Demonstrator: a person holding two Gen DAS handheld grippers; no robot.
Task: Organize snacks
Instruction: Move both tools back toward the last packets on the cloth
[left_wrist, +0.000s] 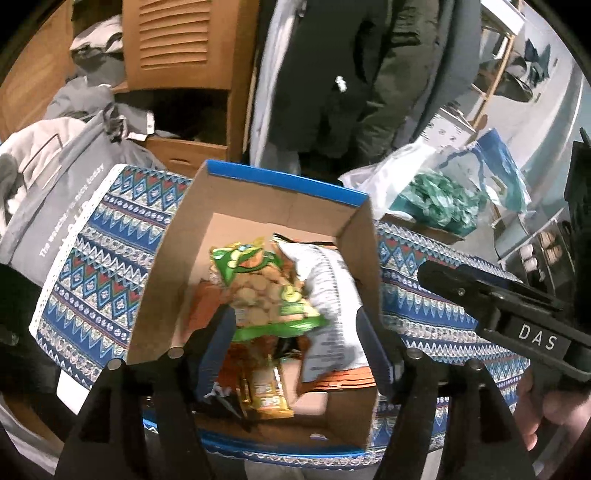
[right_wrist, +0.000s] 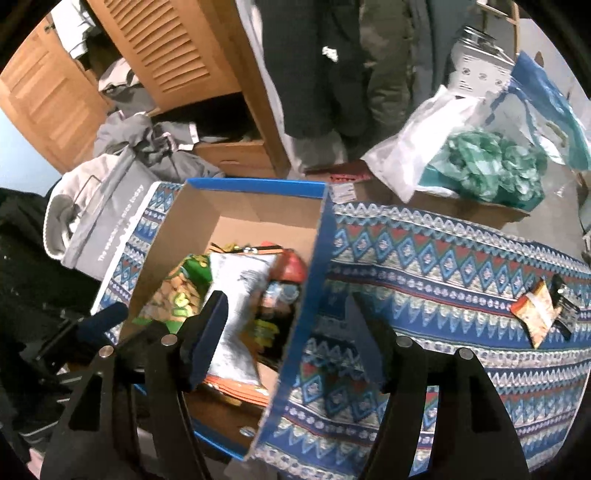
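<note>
Showing only in right view, orange packet (right_wrist: 535, 314) on tablecloth (right_wrist: 443, 258); both hand-held grippers wide, over box (left_wrist: 255, 206)

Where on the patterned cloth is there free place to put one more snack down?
The patterned blue tablecloth lies bare between the blue-rimmed cardboard box and the small orange snack packet. The box is crowded with packets; only its far corner floor shows.
</note>
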